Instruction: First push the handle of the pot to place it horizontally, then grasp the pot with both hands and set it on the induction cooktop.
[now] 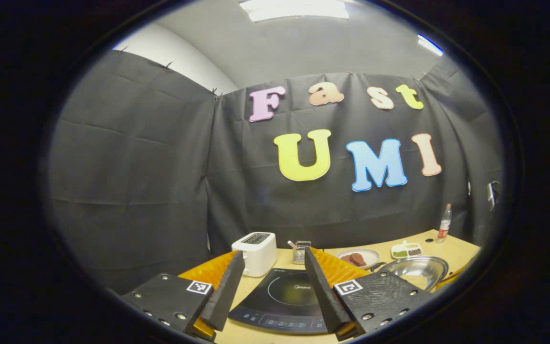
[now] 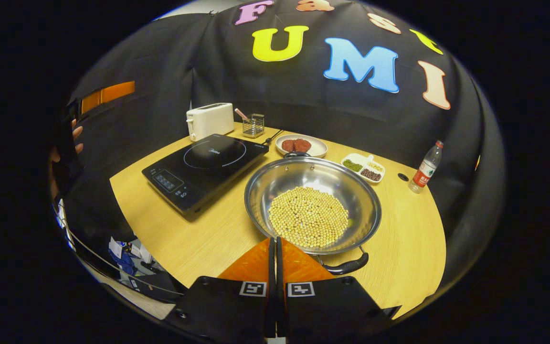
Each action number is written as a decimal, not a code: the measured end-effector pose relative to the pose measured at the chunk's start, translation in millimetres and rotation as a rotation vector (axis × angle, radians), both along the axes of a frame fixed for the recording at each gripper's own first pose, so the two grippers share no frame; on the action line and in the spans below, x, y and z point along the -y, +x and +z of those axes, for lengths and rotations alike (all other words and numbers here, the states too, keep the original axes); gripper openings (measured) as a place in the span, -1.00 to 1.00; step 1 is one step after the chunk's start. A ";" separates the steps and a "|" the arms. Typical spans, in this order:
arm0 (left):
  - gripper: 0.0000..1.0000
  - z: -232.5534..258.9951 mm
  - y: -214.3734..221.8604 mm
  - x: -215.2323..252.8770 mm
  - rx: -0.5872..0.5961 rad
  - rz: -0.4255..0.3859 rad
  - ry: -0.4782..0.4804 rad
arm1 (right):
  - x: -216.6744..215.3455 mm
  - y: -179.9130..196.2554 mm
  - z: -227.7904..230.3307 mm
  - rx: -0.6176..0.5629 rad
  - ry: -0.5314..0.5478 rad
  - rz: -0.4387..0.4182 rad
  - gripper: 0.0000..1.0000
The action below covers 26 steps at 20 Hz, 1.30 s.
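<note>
A steel pot holding a layer of yellow beans stands on the wooden table, right of the black induction cooktop. One dark pot handle points toward me at the near rim. The other handle sits at the far rim. My right gripper is shut with nothing in it, its tips just short of the pot's near rim. My left gripper is open and hangs over the near edge of the cooktop, with the pot off to its right.
A white toaster and a wire utensil holder stand behind the cooktop. A plate of dark patties, a divided dish and a bottle lie beyond the pot. A hand shows far left.
</note>
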State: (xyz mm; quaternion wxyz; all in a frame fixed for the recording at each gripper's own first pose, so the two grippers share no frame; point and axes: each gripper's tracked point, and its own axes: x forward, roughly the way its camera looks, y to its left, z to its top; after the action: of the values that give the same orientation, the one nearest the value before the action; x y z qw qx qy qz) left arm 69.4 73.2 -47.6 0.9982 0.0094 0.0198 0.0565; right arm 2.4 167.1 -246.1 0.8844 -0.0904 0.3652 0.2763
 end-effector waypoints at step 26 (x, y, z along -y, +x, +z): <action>0.49 -12.1 36.0 75.8 -0.055 -0.033 0.038 | 67.4 32.0 -53.4 -0.209 -0.023 -0.099 -0.96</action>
State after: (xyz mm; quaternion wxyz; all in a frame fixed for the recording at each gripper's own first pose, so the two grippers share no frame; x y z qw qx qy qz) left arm 105.4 -2.7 -59.7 0.9977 0.0303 0.0459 0.0399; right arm 34.4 99.8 -299.5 0.8530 -0.0530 0.4625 0.2360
